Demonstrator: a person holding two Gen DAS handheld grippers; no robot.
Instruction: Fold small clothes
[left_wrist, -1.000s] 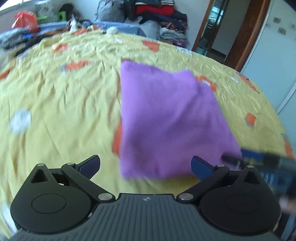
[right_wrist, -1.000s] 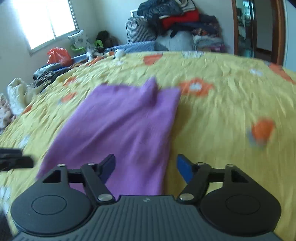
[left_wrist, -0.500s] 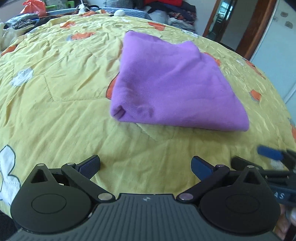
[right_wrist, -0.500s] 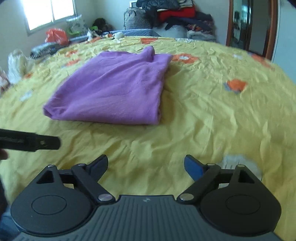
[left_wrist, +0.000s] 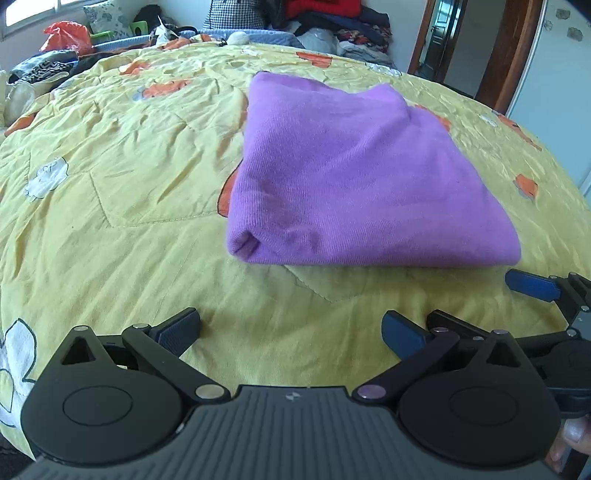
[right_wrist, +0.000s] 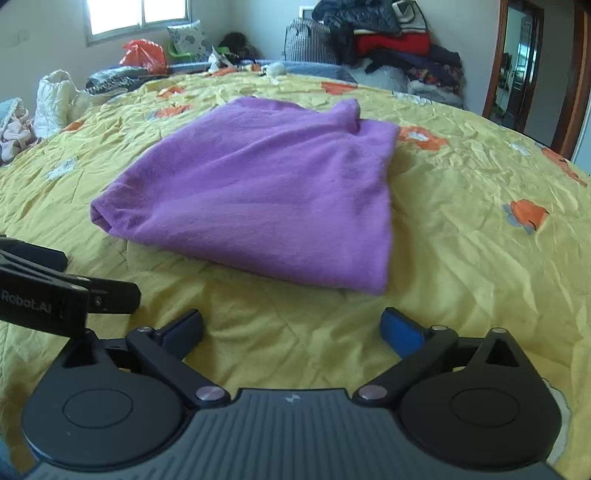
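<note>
A purple garment (left_wrist: 354, 177) lies folded into a thick rectangle on the yellow flowered quilt (left_wrist: 110, 177); in the right wrist view the same purple garment (right_wrist: 266, 192) sits ahead and slightly left. My left gripper (left_wrist: 291, 328) is open over bare quilt, short of the garment's near fold. My right gripper (right_wrist: 291, 326) has its jaws opening wide, with nothing between them, also short of the cloth. The right gripper's blue fingertips (left_wrist: 532, 286) show at the right edge of the left wrist view, and the left gripper's black fingers (right_wrist: 99, 295) enter the right wrist view from the left.
Piles of clothes and bags (right_wrist: 388, 48) are stacked against the far wall. An orange plastic bag (right_wrist: 144, 55) and white bundles (right_wrist: 55, 99) lie at the far left by the window. A wooden door frame (right_wrist: 576, 74) stands at the right. A fingertip (left_wrist: 572, 432) shows at lower right.
Both grippers have drawn back from the purple garment, which now lies folded and released on the quilt. The right gripper's jaws have widened. The views have steadied from blur.
</note>
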